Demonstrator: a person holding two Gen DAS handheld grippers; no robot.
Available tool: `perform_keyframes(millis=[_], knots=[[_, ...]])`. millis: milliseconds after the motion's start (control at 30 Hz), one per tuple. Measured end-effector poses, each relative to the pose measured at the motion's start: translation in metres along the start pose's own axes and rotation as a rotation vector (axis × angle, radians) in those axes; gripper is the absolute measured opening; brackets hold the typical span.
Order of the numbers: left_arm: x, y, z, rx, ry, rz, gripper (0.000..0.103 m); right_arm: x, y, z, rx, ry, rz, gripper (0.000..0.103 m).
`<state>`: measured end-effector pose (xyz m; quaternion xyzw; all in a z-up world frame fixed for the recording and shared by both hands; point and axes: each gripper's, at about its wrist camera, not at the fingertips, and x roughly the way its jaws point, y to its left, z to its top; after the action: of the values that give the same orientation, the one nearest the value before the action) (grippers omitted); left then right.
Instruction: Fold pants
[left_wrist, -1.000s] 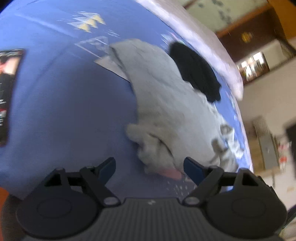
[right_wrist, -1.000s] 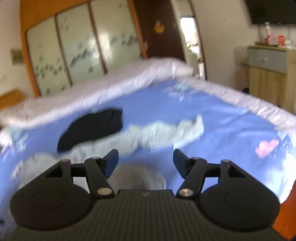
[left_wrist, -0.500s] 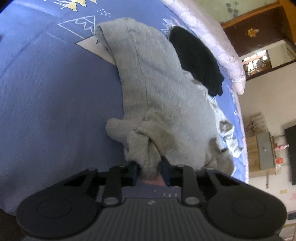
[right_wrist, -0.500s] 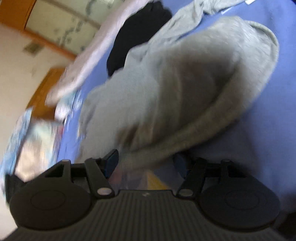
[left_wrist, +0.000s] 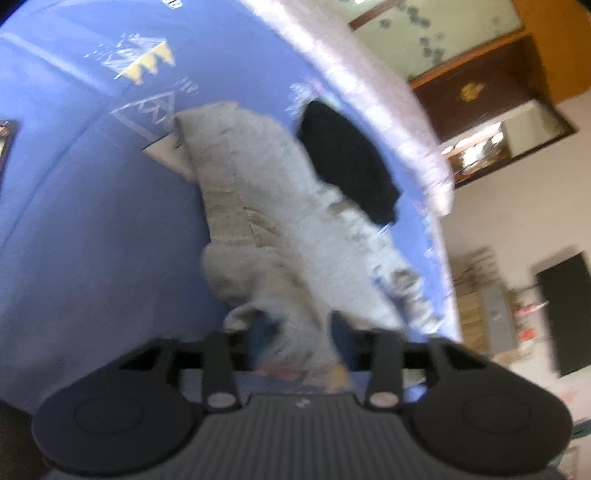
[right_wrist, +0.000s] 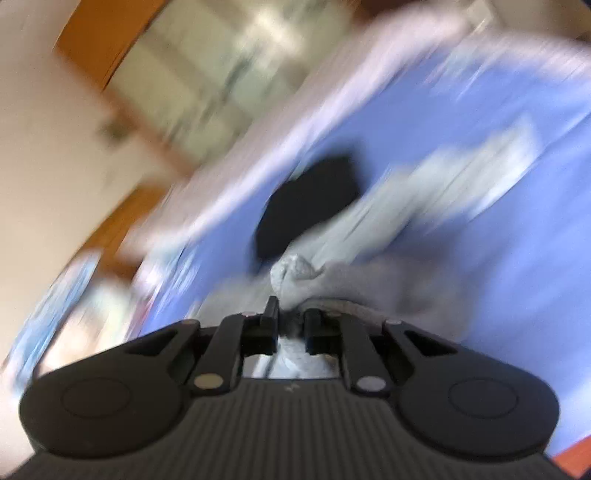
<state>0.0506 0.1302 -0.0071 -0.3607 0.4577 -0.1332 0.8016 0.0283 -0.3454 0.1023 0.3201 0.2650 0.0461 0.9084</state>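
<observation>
Left gripper (left_wrist: 300, 338): matte black body, ribbed centre plate with a small pale mark, 2 round housings with recessed discs, 2 silver pivot screws, angled linkage arms, blue-tinted fingers (left_wrist: 341, 334). Right gripper (right_wrist: 291, 326): same black ribbed body, 2 silver screws, 2 disc housings, black fingers (right_wrist: 270, 319).
</observation>
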Motion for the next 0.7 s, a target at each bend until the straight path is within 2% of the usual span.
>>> perform_keyframes(millis=[33, 67, 100, 133, 200, 267, 367, 433, 500, 533, 600, 633, 667, 700], knots=[[0.006, 0.006, -0.005, -0.001, 0.023, 0.031, 0.052, -0.009, -0.010, 0.005, -0.001, -0.076, -0.140, 0.048], [0.011, 0.012, -0.010, -0.019, 0.046, 0.056, 0.052, -0.012, -0.019, 0.007, -0.002, -0.106, -0.267, 0.060], [0.013, 0.020, -0.012, -0.042, 0.065, 0.069, 0.052, -0.014, -0.031, 0.007, 0.016, -0.111, -0.391, 0.063], [0.014, 0.029, -0.015, -0.074, 0.079, 0.080, 0.052, -0.017, -0.043, 0.005, 0.047, -0.109, -0.458, 0.062], [0.012, 0.046, -0.019, -0.136, 0.080, 0.093, 0.055, -0.029, -0.061, -0.008, 0.102, -0.138, -0.516, 0.062], [0.010, 0.055, -0.019, -0.173, 0.077, 0.102, 0.059, -0.035, -0.064, -0.023, 0.085, -0.165, -0.596, 0.062], [0.018, 0.046, -0.017, -0.150, 0.102, 0.083, 0.062, -0.045, -0.071, -0.030, 0.031, -0.190, -0.687, 0.063], [0.029, 0.033, -0.017, -0.112, 0.122, 0.066, 0.069, -0.059, -0.082, -0.026, 0.075, -0.280, -0.747, 0.063], [0.045, 0.018, -0.014, -0.071, 0.133, 0.062, 0.077, -0.080, -0.089, -0.022, 0.115, -0.397, -0.765, 0.063], [0.052, 0.016, -0.013, -0.063, 0.135, 0.068, 0.080, -0.087, -0.089, -0.019, 0.113, -0.427, -0.756, 0.063], [0.072, 0.014, -0.008, -0.093, 0.153, 0.093, 0.079, -0.094, -0.087, -0.015, 0.073, -0.403, -0.674, 0.064], [0.077, 0.014, -0.007, -0.102, 0.148, 0.098, 0.072, -0.094, -0.087, -0.014, 0.060, -0.361, -0.610, 0.064], [0.079, 0.012, -0.006, -0.095, 0.136, 0.105, 0.061, -0.093, -0.089, -0.014, 0.059, -0.299, -0.527, 0.064], [0.082, 0.009, -0.004, -0.081, 0.140, 0.117, 0.025, -0.090, -0.093, -0.016, 0.076, -0.230, -0.447, 0.064]])
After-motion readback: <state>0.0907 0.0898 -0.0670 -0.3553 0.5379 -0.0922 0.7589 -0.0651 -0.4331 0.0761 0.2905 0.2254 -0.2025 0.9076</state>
